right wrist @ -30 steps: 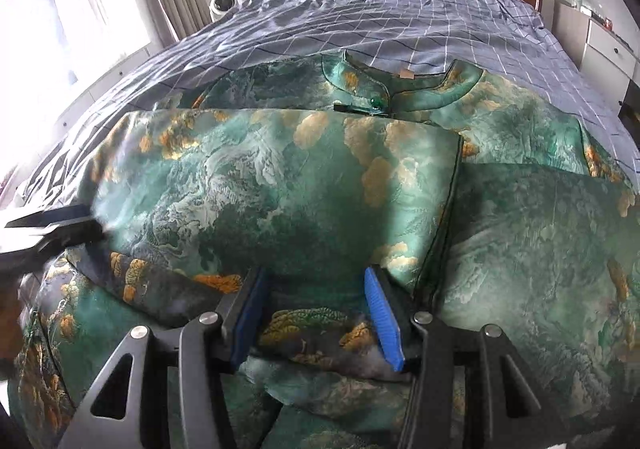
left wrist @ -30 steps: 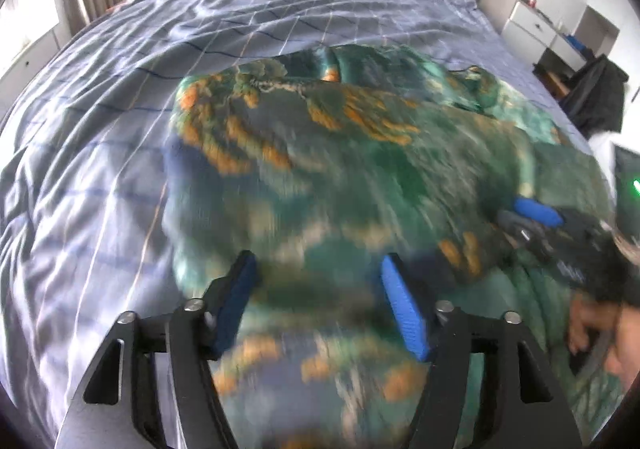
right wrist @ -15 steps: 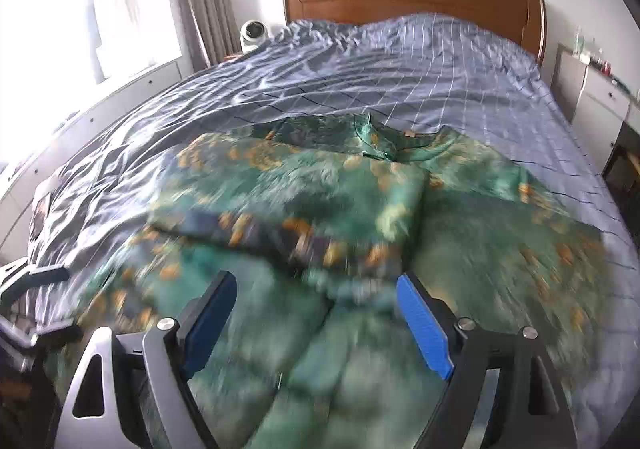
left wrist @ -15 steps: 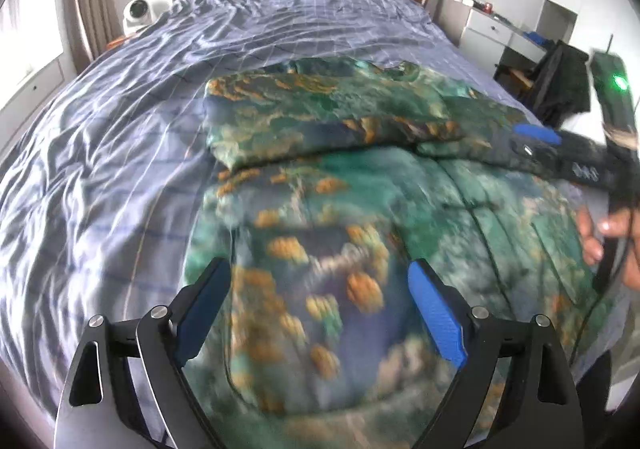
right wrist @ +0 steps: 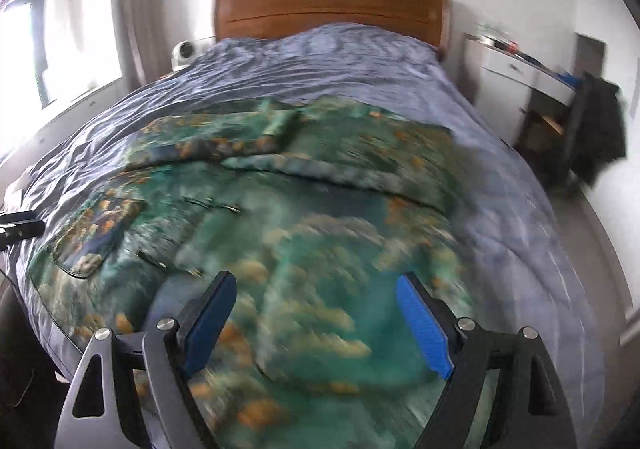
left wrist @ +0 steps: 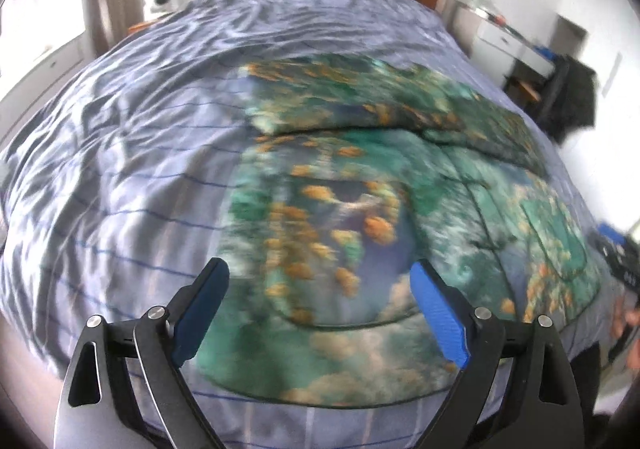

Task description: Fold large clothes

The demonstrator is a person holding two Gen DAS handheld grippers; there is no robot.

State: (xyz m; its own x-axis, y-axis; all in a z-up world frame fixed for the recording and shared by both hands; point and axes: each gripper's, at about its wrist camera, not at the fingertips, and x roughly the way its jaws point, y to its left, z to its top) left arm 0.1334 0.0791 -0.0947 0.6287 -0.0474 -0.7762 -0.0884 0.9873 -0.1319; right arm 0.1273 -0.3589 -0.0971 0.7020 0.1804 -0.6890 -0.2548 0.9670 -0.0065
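A large green garment (left wrist: 380, 217) with orange and blue print lies spread on the bed, its sleeves folded across the upper part. It also shows in the right wrist view (right wrist: 304, 217). My left gripper (left wrist: 320, 313) is open and empty, held above the garment's near hem on its left side. My right gripper (right wrist: 316, 321) is open and empty above the near hem on the right side. The right gripper's body shows at the far right edge of the left wrist view (left wrist: 620, 261).
The bed (left wrist: 120, 153) has a blue checked cover and a wooden headboard (right wrist: 332, 5). A white round device (right wrist: 184, 51) stands at the bed's left. A white dresser (right wrist: 516, 77) and a dark garment on a chair (right wrist: 596, 129) stand at the right.
Both grippers have opened, let go of the folded sleeve cloth, and pulled back and up toward the foot of the bed. The sleeves now lie folded across the garment.
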